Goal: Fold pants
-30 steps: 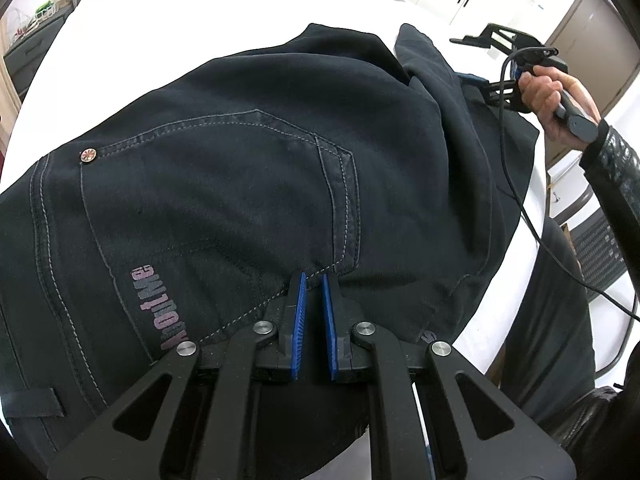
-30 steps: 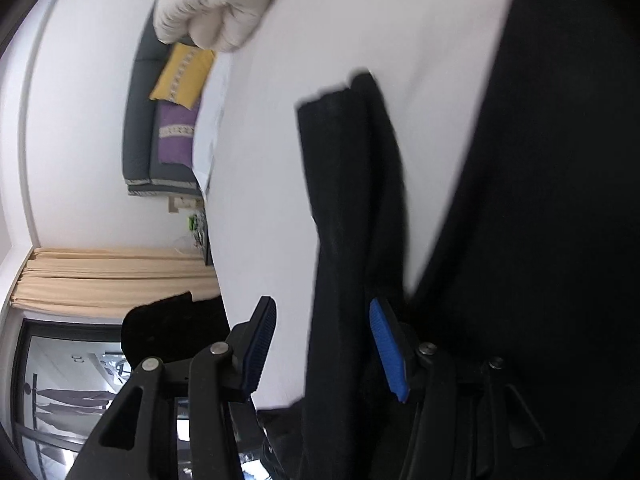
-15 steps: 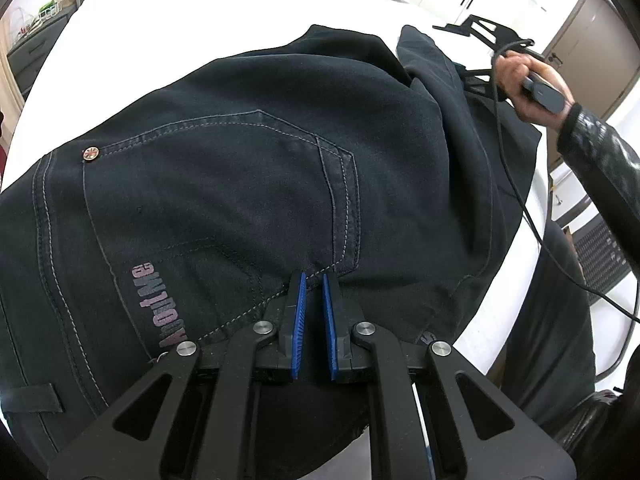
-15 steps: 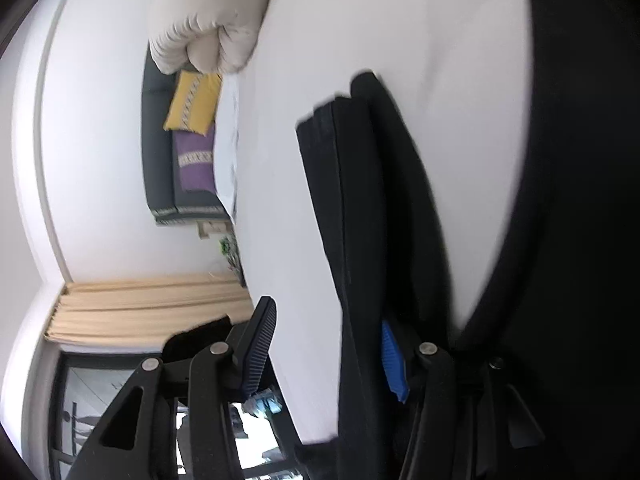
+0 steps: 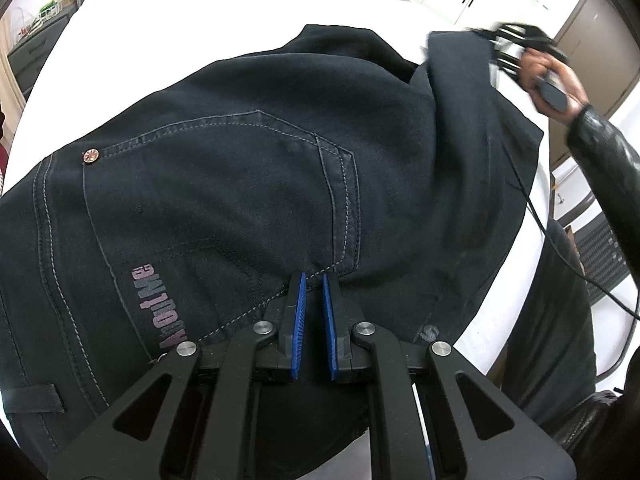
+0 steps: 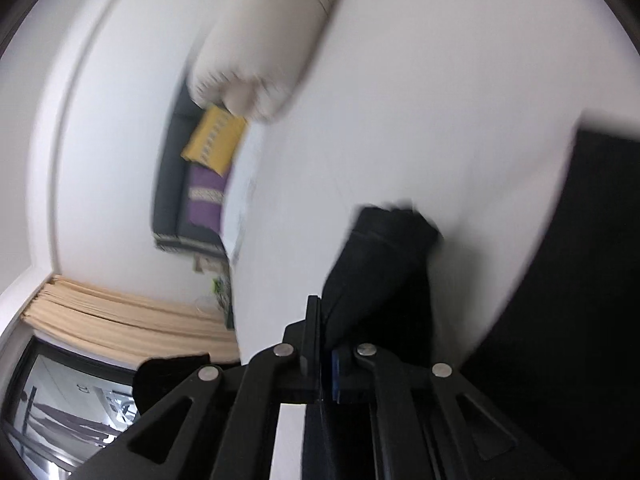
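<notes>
Dark pants (image 5: 240,184) lie back side up on a white bed (image 5: 168,32), a stitched pocket and pink lettering showing. My left gripper (image 5: 313,300) is shut, its blue pads pinching the fabric at the pocket's lower corner. At the upper right a hand (image 5: 548,76) holds my right gripper (image 5: 508,44), blurred, with a leg end (image 5: 460,64) raised off the bed. In the right wrist view my right gripper (image 6: 322,320) is shut on that leg end (image 6: 384,256), which sticks up past the fingertips. The rest of the pants (image 6: 580,280) fills the right side.
A white pillow (image 6: 264,48) lies at the head of the bed. Beyond stand a dark sofa with a yellow cushion (image 6: 214,140) and a purple one, beige curtains (image 6: 120,316) and a window. A black cable (image 5: 560,248) trails from the right gripper. A person's dark sleeve (image 5: 608,168) is at the right.
My right gripper has shut on the leg end and lifted it, swinging up toward the pillow. The left gripper has stayed put on the pocket corner.
</notes>
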Available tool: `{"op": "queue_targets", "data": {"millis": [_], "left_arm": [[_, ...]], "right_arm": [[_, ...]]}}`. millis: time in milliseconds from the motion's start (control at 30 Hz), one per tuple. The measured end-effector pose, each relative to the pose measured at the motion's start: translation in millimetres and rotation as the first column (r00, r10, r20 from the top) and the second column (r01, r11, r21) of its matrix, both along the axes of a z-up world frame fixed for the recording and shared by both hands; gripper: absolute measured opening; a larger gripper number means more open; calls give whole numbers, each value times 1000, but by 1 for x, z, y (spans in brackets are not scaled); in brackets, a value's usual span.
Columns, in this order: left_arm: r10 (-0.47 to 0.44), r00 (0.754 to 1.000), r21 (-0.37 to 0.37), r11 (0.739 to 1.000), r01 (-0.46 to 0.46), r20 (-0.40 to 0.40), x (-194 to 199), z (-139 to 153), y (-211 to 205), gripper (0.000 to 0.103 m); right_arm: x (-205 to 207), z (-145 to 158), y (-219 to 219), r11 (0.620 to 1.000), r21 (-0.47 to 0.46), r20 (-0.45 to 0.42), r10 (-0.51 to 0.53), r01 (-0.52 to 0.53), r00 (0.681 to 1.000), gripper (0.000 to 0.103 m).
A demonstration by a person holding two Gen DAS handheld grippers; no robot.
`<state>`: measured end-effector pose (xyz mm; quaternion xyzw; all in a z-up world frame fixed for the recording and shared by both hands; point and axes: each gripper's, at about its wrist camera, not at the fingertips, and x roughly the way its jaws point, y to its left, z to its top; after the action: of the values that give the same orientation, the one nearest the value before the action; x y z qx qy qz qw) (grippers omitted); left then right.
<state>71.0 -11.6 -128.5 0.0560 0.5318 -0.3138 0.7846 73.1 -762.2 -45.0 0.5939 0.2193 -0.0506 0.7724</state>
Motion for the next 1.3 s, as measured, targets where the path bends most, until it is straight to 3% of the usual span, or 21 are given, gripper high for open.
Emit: {"op": "queue_targets", "data": {"millis": [133, 233, 333, 433, 567, 633, 800, 1000, 1100, 1167, 1233, 1300], "left_arm": [[-2, 1000, 11, 1000, 2, 11, -1, 1, -2, 9], [-4, 1000, 25, 1000, 3, 15, -2, 1, -7, 9], [-4, 1000, 40, 999, 3, 13, -2, 2, -12, 9], [-6, 1000, 62, 998, 5, 15, -2, 2, -20, 9], [9, 1000, 72, 997, -10, 14, -4, 2, -26, 9], [14, 1000, 76, 997, -15, 15, -5, 1, -25, 9], [3, 1000, 99, 995, -4, 8, -11, 4, -27, 9], [11, 1000, 94, 996, -11, 5, -18, 8, -21, 9], [26, 1000, 77, 997, -27, 8, -25, 10, -18, 9], [35, 999, 63, 997, -36, 12, -29, 11, -12, 9], [44, 999, 50, 998, -45, 17, -32, 10, -10, 9], [61, 998, 27, 998, -62, 17, -34, 9, -7, 9]], "right_arm": [[-98, -1, -23, 985, -33, 5, -171, 171, 985, 5], [-161, -43, -29, 957, 39, -97, -281, 286, 955, 5], [-193, -76, -27, 938, 133, -85, -311, 320, 947, 5], [-189, -78, -31, 934, 168, -56, -310, 315, 949, 10], [-173, -71, -43, 948, 117, -58, -292, 297, 955, 15], [-173, -71, -48, 953, 86, -110, -280, 290, 954, 6], [-173, -73, -53, 963, 23, -183, -261, 270, 948, 4], [-186, -76, -56, 966, 45, -180, -241, 253, 954, 3], [-204, -66, -55, 957, 30, -183, -279, 289, 943, 12], [-223, -42, -49, 948, -50, -194, -317, 313, 929, 28], [-228, -18, -28, 968, -97, -149, -244, 232, 958, 30], [-225, -5, 5, 992, -77, -103, -104, 96, 989, 30]]}}
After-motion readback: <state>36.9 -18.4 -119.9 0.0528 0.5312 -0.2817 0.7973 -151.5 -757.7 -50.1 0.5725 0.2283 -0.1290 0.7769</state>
